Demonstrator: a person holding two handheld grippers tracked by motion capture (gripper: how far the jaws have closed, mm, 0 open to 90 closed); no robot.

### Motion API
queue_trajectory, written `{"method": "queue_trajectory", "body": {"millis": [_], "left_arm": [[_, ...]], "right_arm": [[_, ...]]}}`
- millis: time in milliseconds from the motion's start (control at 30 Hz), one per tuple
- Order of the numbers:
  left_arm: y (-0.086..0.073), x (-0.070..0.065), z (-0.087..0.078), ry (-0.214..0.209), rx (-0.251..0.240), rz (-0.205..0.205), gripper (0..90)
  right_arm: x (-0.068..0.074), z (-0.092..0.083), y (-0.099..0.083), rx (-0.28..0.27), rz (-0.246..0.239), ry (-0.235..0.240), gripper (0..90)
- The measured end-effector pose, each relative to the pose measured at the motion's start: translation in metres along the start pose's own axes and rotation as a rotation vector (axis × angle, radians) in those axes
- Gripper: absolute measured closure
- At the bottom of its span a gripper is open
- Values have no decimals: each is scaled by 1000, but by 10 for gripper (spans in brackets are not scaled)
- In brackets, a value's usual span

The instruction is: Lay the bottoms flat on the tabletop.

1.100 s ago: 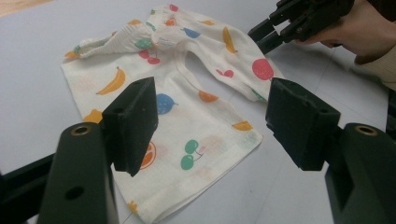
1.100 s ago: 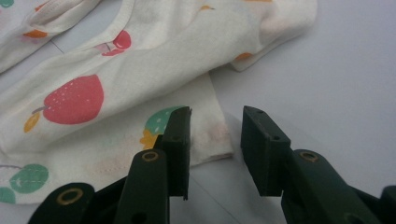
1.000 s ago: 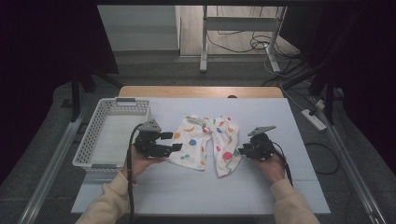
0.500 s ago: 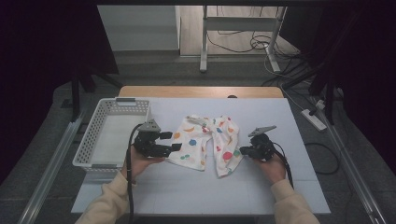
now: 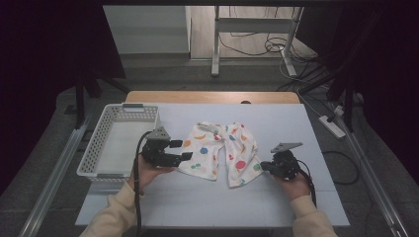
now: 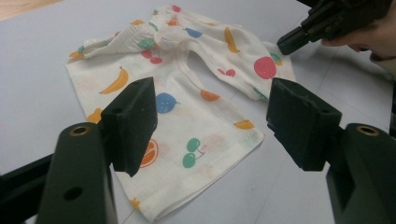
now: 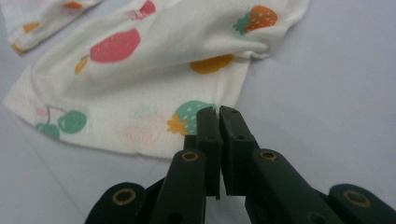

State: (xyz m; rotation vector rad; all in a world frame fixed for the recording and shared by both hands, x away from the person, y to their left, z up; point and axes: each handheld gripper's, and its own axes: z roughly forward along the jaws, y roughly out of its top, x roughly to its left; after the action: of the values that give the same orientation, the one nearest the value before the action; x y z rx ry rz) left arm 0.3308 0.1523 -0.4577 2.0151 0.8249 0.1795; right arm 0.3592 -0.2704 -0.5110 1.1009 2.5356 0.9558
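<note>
White child's shorts (image 5: 217, 150) with a coloured fruit print lie spread flat in the middle of the table. My left gripper (image 5: 182, 149) rests at the left leg's edge, open, and the fabric (image 6: 201, 107) lies flat beyond its wide-apart jaws (image 6: 210, 121). My right gripper (image 5: 264, 167) is at the hem of the right leg. Its jaws are pressed together (image 7: 218, 112) at the corner of the cloth (image 7: 154, 84), by a green strawberry. The left gripper view also catches the right gripper (image 6: 287, 44) touching that far hem.
A white mesh basket (image 5: 91, 153) stands empty at the table's left, just behind my left hand. The pale table top (image 5: 207, 202) has open room in front of the shorts and to their right. Cables and a stand lie on the floor beyond the table.
My right gripper has shifted a little to the right and toward the front, and the right leg's hem looks drawn slightly with it. The left gripper has stayed put.
</note>
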Motion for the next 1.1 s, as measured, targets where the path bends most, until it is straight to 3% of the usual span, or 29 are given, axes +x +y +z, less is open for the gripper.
{"method": "queue_trajectory", "body": {"millis": [467,1000,1033,1100], "left_arm": [[1,1,0,1,-2,0,331],[2,2,-6,13,-16,-6,325],[2,2,-5,14,-18,-8,324],[2,2,-5,13,-15,-9,324]], "right_arm": [[3,-26,-33,-2,50,-31,864],[1,-40,-43,6,78,-104,862],[0,-41,-43,-1,80,-107,839],[1,-42,-42,-29,84,-141,699]]}}
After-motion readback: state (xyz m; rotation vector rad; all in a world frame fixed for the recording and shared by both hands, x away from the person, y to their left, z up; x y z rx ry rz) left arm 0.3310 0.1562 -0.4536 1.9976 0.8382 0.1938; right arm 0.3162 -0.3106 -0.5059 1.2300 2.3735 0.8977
